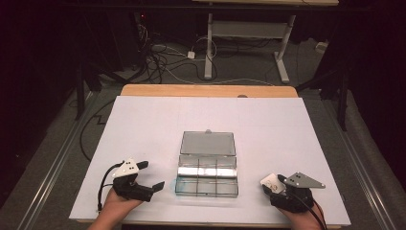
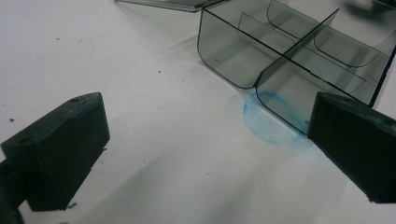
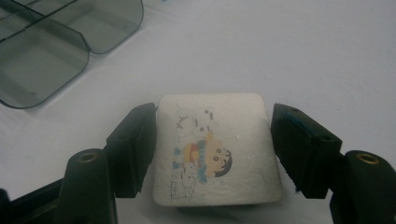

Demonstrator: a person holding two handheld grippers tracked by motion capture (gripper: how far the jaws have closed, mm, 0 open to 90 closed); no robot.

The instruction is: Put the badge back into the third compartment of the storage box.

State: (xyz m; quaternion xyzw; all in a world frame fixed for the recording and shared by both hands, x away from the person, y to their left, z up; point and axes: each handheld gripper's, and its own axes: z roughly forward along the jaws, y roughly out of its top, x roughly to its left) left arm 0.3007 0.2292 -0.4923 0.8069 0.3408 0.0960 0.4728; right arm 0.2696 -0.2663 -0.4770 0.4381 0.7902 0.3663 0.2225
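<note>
The white square eraser (image 3: pixel 217 149), printed with a cartoon child and a white dog, lies flat on the white counter (image 1: pixel 143 124) near its front right corner, well to the right of the clear compartment box (image 1: pixel 207 173). In the right gripper view it sits squarely between the two black jaws of the right tool (image 3: pixel 215 151). The left jaw looks to be touching or all but touching its edge, while a thin strip of counter shows between the eraser and the right jaw, so the tool stands partly open around the eraser and has no firm hold of it yet. In the high view the same tool (image 1: pixel 272 184) sits low over the eraser (image 1: pixel 271 181), held in the person's right hand.

The box stands open at the middle front of the counter, its lid (image 1: pixel 208 143) folded back flat behind it, its divided cells apparently empty.

The left tool (image 1: pixel 151 176) rests low on the counter to the left of the box, jaws wide apart with nothing between them. Its own view shows the near corner of the box (image 2: pixel 280 70) ahead and a faint blue ring stain (image 2: pixel 268 121) on the counter.

The step in hand looks like the grasp of the eraser, presumably to carry it into a cell of the box. The next move calls for closing the jaws evenly on the eraser's two sides, then lifting straight up before swinging left toward the box, clear of its front wall.
</note>
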